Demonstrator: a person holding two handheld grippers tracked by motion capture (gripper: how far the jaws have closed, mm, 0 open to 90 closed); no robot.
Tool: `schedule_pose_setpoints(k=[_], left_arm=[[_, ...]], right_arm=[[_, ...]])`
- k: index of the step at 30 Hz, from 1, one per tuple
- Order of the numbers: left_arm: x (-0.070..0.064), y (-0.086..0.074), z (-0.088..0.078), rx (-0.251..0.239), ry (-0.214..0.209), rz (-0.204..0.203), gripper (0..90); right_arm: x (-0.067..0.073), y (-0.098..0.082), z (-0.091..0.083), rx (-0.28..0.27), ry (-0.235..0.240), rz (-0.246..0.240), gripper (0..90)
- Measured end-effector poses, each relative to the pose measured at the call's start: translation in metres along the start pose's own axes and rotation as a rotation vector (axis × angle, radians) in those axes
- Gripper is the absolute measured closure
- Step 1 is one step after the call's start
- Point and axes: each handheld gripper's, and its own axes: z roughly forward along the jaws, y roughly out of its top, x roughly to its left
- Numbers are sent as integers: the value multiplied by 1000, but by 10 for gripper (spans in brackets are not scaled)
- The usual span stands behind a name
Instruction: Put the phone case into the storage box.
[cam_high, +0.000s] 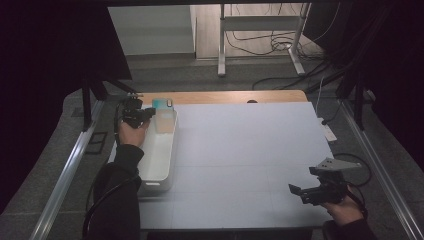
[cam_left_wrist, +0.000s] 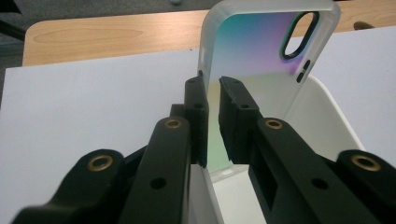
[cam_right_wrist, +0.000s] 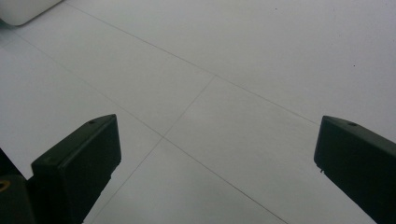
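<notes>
A clear phone case (cam_high: 164, 112) with an iridescent teal-to-purple back (cam_left_wrist: 261, 51) stands upright at the far end of a white tray (cam_high: 171, 150) on the table's left side. My left gripper (cam_high: 145, 114) reaches in from the tray's left. Its jaws (cam_left_wrist: 213, 84) straddle the case's left edge with a narrow gap showing between the pads, so they stand slightly open around it. My right gripper (cam_high: 295, 192) hovers low at the near right corner, with nothing between its wide open jaws (cam_right_wrist: 217, 140).
A white mat (cam_high: 240, 145) covers the table, and a strip of bare wood (cam_high: 225, 96) shows along its far edge. The tray's corner (cam_right_wrist: 23, 11) is seen far off from the right gripper. Cables and a metal stand (cam_high: 260, 40) are on the floor beyond.
</notes>
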Motion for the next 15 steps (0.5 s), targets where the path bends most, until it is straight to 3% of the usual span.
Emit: schedule_pose_setpoints(k=[15], left_arm=[[-2, -1, -11, -15, -75, -1, 579]], right_arm=[[0, 0, 0, 0, -1, -4, 5]])
